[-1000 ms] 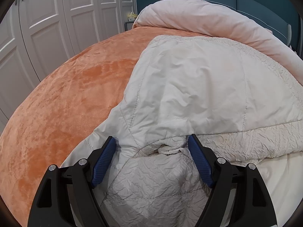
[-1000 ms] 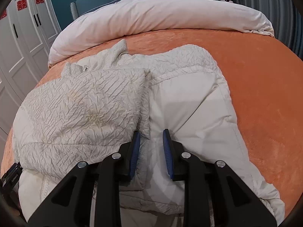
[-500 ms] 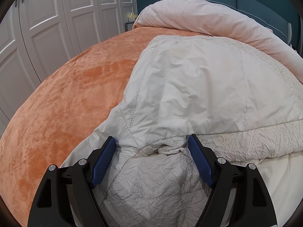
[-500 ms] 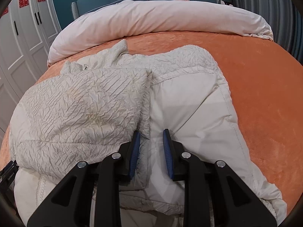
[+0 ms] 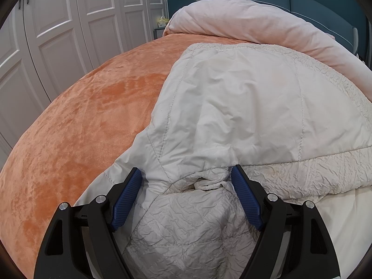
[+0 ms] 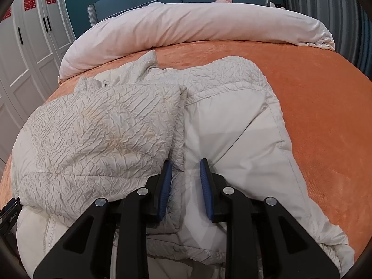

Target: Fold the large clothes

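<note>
Evidently I am partway into the fold: the large off-white padded jacket (image 6: 234,144), part smooth shell and part crinkled quilting, is lying on the orange velvety bedspread (image 6: 325,107), and one crinkled panel (image 6: 102,134) is already sitting doubled over its left half. The rest is looking unfinished to me. A long smooth section, probably a sleeve, is trailing out toward the lower right, a rumpled bit is sticking up at the far edge, and no compact bundle is forming yet, so I am judging several folds to be left.

My left gripper (image 5: 187,181) is standing with its blue pads wide apart, straddling a bunched tuck of fabric without pressing on it. My right gripper (image 6: 186,174) is holding its pads close together but not touching, with a ridge of cloth running between them; I cannot tell whether that cloth is pinched or merely lying in the gap.

The right view is giving me the whole garment, the folded panel, the trailing section and the pale pink rolled duvet (image 6: 197,23) beyond it. The left view is showing only a smooth stitched expanse and the tuck close up, plus white panelled wardrobe doors (image 5: 69,34) along the bedside.
</note>
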